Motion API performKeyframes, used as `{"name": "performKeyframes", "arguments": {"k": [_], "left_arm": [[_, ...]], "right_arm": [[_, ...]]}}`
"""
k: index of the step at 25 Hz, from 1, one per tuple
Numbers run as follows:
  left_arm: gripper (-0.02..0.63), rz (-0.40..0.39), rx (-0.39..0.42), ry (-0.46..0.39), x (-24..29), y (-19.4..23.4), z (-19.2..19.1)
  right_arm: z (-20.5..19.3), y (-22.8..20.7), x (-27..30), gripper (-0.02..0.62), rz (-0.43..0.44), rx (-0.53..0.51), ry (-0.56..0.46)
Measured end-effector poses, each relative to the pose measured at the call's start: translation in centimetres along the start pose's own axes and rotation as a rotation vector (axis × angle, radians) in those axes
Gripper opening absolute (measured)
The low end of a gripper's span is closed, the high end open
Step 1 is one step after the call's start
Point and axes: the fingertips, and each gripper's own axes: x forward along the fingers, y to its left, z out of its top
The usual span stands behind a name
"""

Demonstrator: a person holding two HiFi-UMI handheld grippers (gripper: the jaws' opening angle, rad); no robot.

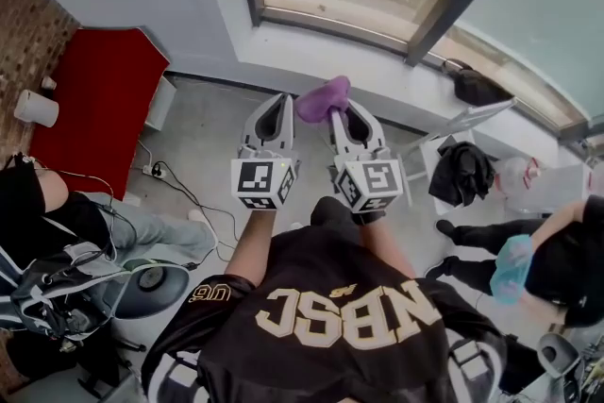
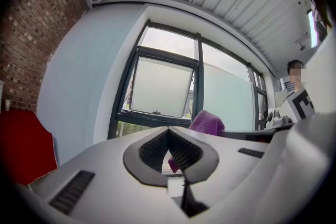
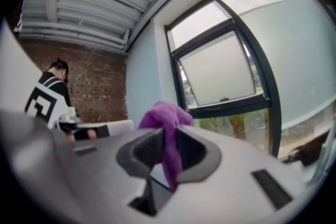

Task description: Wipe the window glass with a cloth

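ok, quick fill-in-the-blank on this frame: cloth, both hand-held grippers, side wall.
1. The cloth is clamped in the ____ hand-held gripper.
2. The cloth is ____ in colour.
3. The left hand-held gripper has its jaws ____, with nothing between them.
4. The reddish wall is bare ____.

Missing words: right; purple; shut; brick.
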Motion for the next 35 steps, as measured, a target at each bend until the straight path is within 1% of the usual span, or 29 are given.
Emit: {"name": "performKeyframes", "arguments": {"k": [3, 7, 10, 13, 17, 19, 22, 26, 30, 35], "left_arm": [[0.018, -0.021, 0.001, -0.003, 2.7, 0.8, 0.1], [0.018, -0.048, -0.011, -0.016, 8.3, 1.7, -0.7], [0.018, -0.075, 0.004, -0.007, 13.9, 1.9, -2.2], [0.018, -0.093, -0.004, -0.005, 20.8, 2.8, -3.0], [0.017, -0.062, -0.006, -0.02, 29.8, 4.6, -2.9], [0.017, -0.05, -0.007, -0.02, 33.1, 5.3, -2.7], [0.017, -0.044, -0.005, -0.006, 37.3, 6.9, -2.9], [0.017, -0.034, 0.003, 0.038, 40.4, 10.7, -4.5], [0.017, -0.03, 0.032, 0.072, 42.0, 15.0, -5.6], [0.017, -0.076, 0.043, 0.085, 45.1, 21.3, -7.9]], "right_arm": [[0.3, -1.5, 2.4, 0.078, -0.016, 0.018, -0.001], [-0.2, -4.9, 6.8, 0.078, -0.019, 0.016, -0.003], [-0.7, -9.3, 10.7, 0.078, -0.033, 0.036, -0.009], [0.0, -14.4, 16.3, 0.078, -0.041, 0.053, -0.017], [2.1, -20.8, 22.6, 0.078, -0.04, 0.056, -0.026], [2.9, -23.2, 24.9, 0.078, -0.036, 0.066, -0.036], [2.8, -26.2, 28.8, 0.078, -0.046, 0.105, -0.037], [1.0, -27.8, 33.2, 0.078, -0.061, 0.133, -0.001], [-1.6, -27.2, 36.5, 0.078, -0.093, 0.133, 0.035], [-6.3, -26.3, 42.9, 0.078, -0.12, 0.129, 0.061]]}}
